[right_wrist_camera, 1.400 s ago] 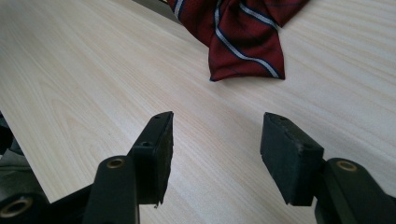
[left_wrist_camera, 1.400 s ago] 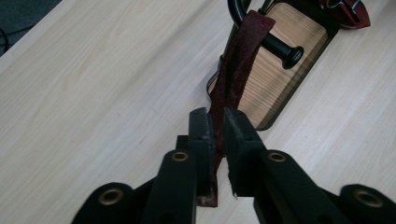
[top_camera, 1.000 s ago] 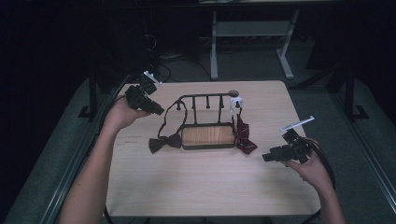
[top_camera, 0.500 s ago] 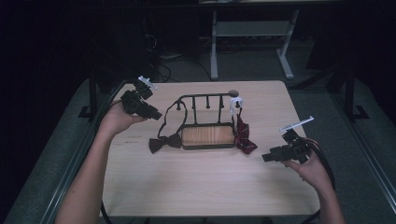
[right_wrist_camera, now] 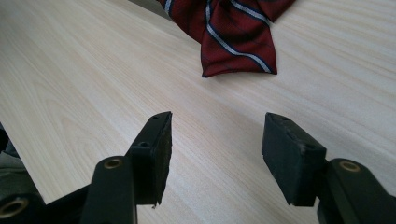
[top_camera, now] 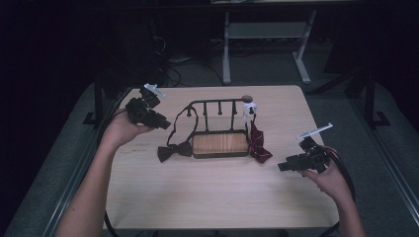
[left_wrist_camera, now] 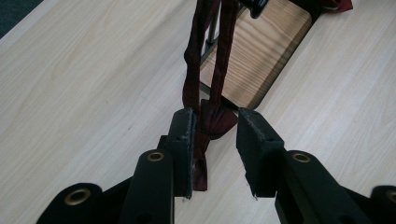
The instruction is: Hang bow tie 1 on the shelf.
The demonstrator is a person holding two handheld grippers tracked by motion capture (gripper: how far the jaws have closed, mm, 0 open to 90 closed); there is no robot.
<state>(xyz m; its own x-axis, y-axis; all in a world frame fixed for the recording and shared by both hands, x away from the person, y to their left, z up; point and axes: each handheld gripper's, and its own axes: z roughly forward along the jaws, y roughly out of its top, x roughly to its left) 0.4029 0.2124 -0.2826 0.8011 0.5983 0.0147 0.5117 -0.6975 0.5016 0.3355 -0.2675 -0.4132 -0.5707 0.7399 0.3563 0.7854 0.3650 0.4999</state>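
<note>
While the high view puts the light wood table (top_camera: pixel 212 197) mid-frame, the rack (top_camera: pixel 217 129) sits just above its centre: black rail with pegs over a wooden base. A dark bow tie (top_camera: pixel 174 149) lies on the table touching the base's left end, its strap looped up to the rail. The striped red tie (top_camera: pixel 257 143) hangs at the rack's right end and spills onto the table beside the base. Left gripper (top_camera: pixel 164 123) is at centre-left, held above the table near its left edge, pointing at the strap; jaw state not readable here. Right gripper (top_camera: pixel 280 168) is right of centre, near the right table edge, pointing left, well apart from the red tie. Lower half of the table is bare wood, lots of room; dark floor beyond all edges. Left gripper view: jaws (left_wrist_camera: pixel 214 140) parted, a narrow gap, the dark bow tie (left_wrist_camera: pixel 212 119) and its two strap runs in line with the gap; contact with the pads, can't tell. Rack base (left_wrist_camera: pixel 261 56) upper centre, bare table both sides, table edge at upper left. Right gripper view: jaws (right_wrist_camera: pixel 215 149) spread wide, holding nothing, bare table between them. Striped red tie (right_wrist_camera: pixel 233 32) at top centre, clear of the pads. Table edge at lower left.
</note>
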